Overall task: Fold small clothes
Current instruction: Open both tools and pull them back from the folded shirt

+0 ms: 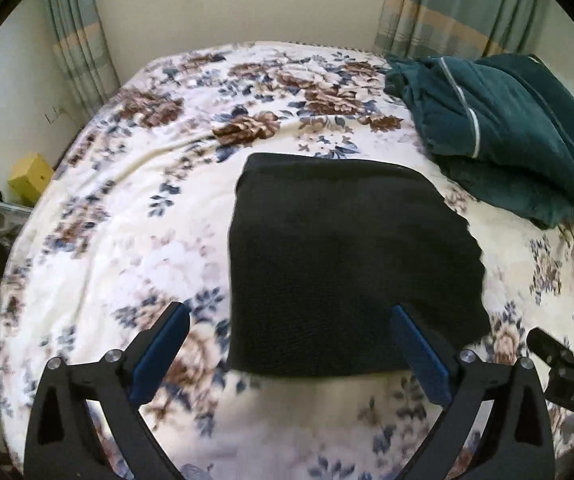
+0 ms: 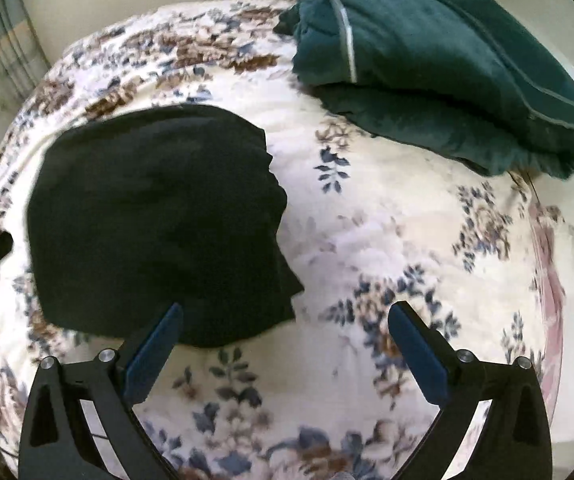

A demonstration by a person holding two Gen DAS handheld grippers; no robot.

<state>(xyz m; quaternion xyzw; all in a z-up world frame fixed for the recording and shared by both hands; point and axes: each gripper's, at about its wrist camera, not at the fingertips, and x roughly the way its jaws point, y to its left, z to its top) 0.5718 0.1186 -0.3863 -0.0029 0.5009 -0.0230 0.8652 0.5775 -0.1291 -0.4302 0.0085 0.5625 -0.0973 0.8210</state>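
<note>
Folded black garment (image 1: 347,264), lengthwise toward window

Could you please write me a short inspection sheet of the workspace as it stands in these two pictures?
Surface: bed with floral blanket, slightly wrinkled.
Job's things: black cloth, folded into a rough rectangle, lying flat, right edge uneven.
Clutter: folded green blanket at the far right, apart from the cloth.
Grippers: left gripper and right gripper both open, empty, above the bed.
Cables: nothing seen.
Surroundings: curtains, window, yellow box beside the bed.
</note>
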